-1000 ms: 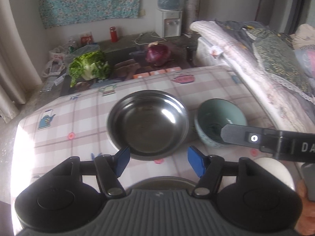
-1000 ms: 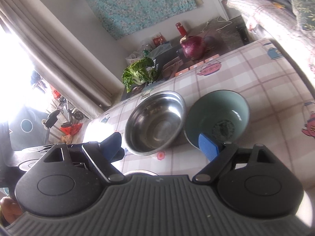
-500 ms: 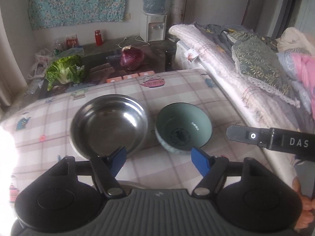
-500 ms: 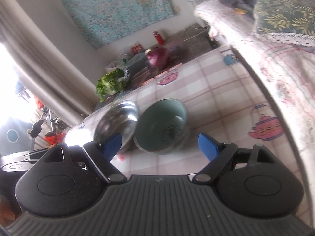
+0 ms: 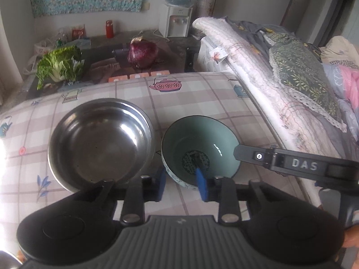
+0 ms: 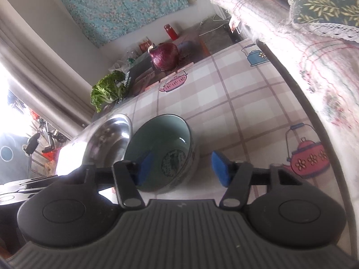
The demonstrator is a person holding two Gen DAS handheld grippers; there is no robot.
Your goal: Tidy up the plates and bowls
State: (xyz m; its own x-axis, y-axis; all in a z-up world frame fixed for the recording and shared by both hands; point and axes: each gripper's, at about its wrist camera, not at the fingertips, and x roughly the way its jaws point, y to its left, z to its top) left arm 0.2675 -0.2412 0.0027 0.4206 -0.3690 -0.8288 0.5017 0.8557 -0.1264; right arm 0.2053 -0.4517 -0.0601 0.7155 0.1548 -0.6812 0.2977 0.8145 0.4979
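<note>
The counter [image 5: 202, 94], under a checked cloth with teapot prints, takes up most of what I can see, and on it the two bowls stand side by side, each on its own base. The steel bowl [image 5: 101, 143] is the larger; it sits at about 9 o'clock from the teal bowl [image 5: 199, 152], with their rims nearly touching. Neither is nested in the other, and I can make out no plates from here, so I judge that the sorting has barely begun: everything is left to stack or move. Both hands are working on the teal bowl. The left tool [image 5: 181, 185] straddles its rim at about 7 o'clock, one blue pad outside the wall and one inside. Its jaws have just been closing, but a gap shows between the pads and the thin wall, so I take it as not yet clamped. The right tool [image 6: 182, 168] comes in at about 3 o'clock. Its jaws have also just been closing, with the wall between them, yet the outer pad stands clear of the bowl, so it grips nothing.
</note>
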